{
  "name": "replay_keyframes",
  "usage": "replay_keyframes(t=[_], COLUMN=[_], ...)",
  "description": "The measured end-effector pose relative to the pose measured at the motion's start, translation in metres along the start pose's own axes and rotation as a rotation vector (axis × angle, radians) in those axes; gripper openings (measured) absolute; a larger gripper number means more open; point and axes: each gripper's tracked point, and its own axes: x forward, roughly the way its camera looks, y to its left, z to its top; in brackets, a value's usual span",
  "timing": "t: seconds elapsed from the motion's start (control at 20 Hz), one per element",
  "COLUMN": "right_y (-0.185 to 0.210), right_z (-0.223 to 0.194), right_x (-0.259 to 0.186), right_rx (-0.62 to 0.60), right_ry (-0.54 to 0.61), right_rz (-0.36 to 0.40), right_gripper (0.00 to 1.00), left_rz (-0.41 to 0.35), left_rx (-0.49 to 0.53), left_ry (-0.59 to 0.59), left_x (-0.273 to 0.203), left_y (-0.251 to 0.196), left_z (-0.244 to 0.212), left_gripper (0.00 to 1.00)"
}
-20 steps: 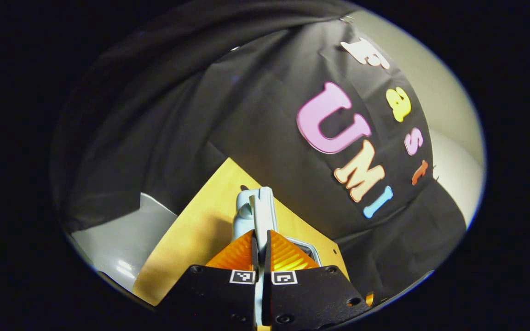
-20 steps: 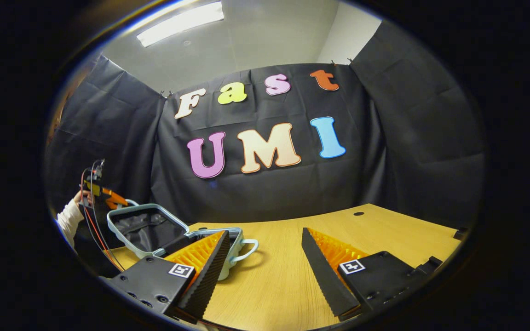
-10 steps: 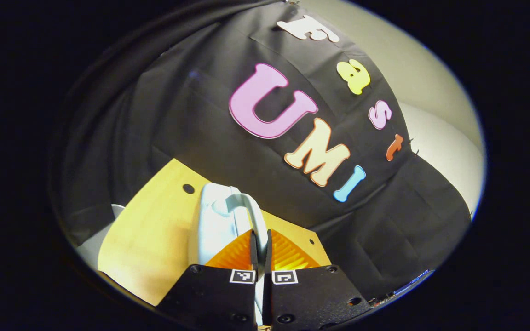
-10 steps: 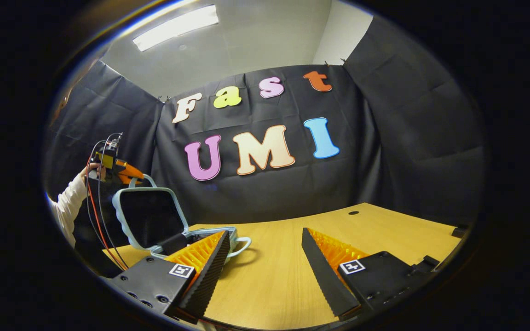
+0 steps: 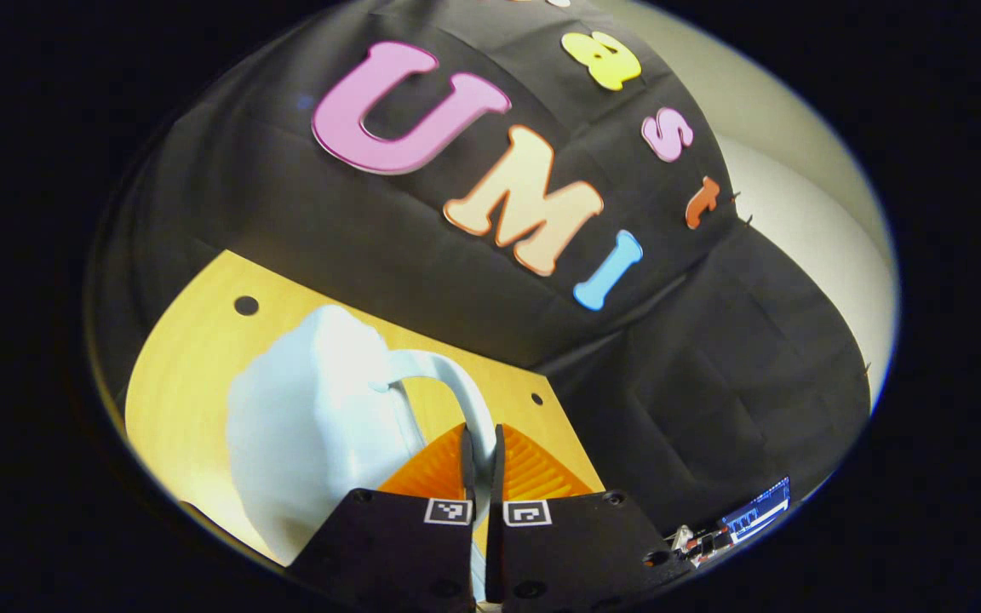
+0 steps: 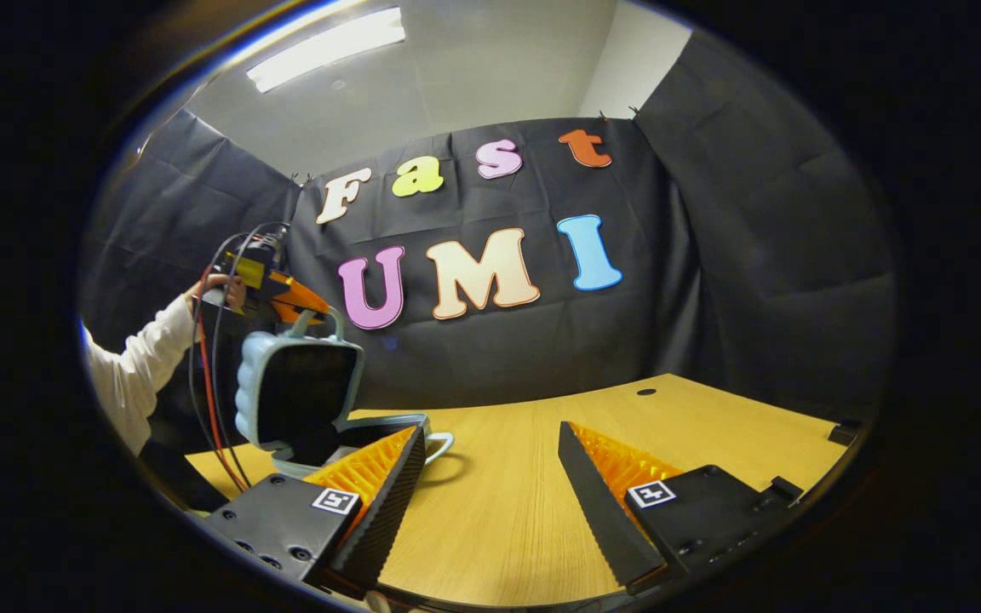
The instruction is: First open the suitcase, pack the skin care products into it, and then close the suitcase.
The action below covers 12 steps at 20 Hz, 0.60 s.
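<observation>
In the right gripper view, a hand [image 6: 216,291] at far left holds the left gripper [image 5: 480,443], pinching the handle [image 5: 465,400] of the suitcase [image 6: 303,400], whose lid stands raised on the table [image 6: 507,502]; the right gripper [image 6: 490,464] hangs spread apart. The left gripper view adds the lid's pale outer shell.

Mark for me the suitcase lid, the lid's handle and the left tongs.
suitcase lid [image 6: 301,393], right gripper view, on its dark inner lining.
lid's handle [image 5: 462,400], left gripper view, on the pale loop just above the tips.
left tongs [image 5: 480,443], left gripper view, midway between the tips, shut on the handle.
</observation>
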Motion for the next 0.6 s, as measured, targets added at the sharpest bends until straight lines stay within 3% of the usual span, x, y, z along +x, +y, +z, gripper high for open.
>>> replay_keyframes(t=[0.4,0.6], right_y=[-0.044,-0.055], right_z=[0.015,0.013], right_x=[-0.019,-0.029], right_rx=[0.013,0.014], right_ry=[-0.014,-0.009], right_rz=[-0.062,-0.093], right_gripper=[0.98,0.98], left_rz=[-0.033,-0.015], left_rx=[-0.059,-0.032], left_ry=[0.152,0.243], left_x=[0.081,0.116], left_y=[-0.012,-0.01], left_z=[-0.056,-0.095], left_gripper=[0.0,0.0])
